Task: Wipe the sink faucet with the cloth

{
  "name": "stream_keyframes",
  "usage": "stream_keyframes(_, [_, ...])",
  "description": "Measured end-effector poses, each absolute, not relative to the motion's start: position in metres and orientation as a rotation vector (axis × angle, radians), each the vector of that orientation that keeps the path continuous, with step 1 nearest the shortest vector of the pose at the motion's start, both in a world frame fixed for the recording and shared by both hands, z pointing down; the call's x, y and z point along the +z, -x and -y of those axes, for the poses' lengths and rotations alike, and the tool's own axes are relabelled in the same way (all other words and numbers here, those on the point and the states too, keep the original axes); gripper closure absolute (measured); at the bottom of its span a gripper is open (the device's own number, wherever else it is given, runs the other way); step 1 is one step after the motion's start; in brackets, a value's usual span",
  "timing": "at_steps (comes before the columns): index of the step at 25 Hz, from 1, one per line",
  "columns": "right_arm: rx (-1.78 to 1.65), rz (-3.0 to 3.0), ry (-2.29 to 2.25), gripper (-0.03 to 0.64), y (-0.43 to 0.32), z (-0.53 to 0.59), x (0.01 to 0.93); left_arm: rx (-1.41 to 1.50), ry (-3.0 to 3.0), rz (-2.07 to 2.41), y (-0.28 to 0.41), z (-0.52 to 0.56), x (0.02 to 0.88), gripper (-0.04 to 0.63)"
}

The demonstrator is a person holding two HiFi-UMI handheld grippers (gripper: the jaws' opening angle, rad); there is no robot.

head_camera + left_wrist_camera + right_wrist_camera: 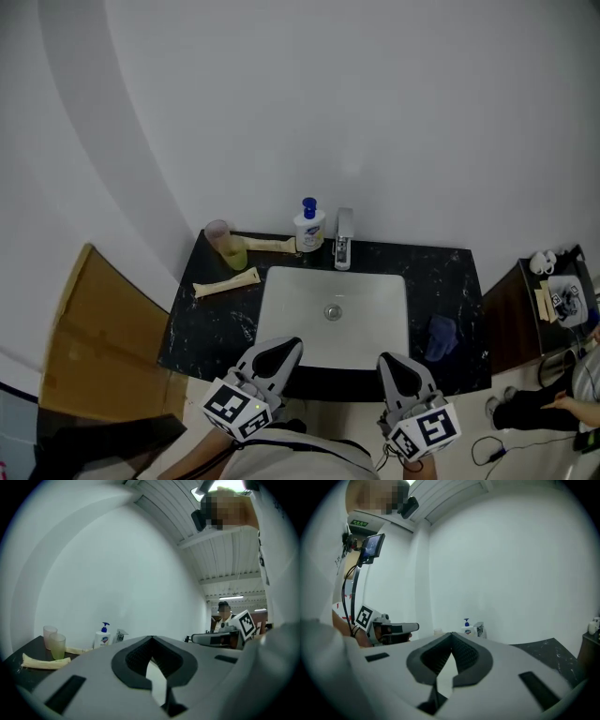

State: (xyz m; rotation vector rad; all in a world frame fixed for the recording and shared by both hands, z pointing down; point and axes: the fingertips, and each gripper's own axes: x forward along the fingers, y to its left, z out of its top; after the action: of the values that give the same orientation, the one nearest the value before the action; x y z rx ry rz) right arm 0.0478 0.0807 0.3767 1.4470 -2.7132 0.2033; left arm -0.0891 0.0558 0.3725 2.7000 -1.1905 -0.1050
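— Why are both hands empty?

— Nothing is picked up yet. My left gripper (282,346) and right gripper (394,362) are pinched closed on nothing. The cloth (441,337) lies just ahead-right of my right one, and the faucet (343,240) stands farther ahead, across the sink (278,323).

1. Soft, even light is falling on the wall (375,112) behind the sink (286,319); a curved shadow is crossing it left of the sink.
2. Both gripper views are bending inside dark, round edges.
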Motion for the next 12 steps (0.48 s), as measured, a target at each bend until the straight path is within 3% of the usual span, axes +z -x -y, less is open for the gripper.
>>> stream_keyframes(12, [0.202,2.690,-1.497,0.612,-0.011,-0.006,0.370,-0.094,-2.735,1.053,0.098,0.019,0.369,0.594])
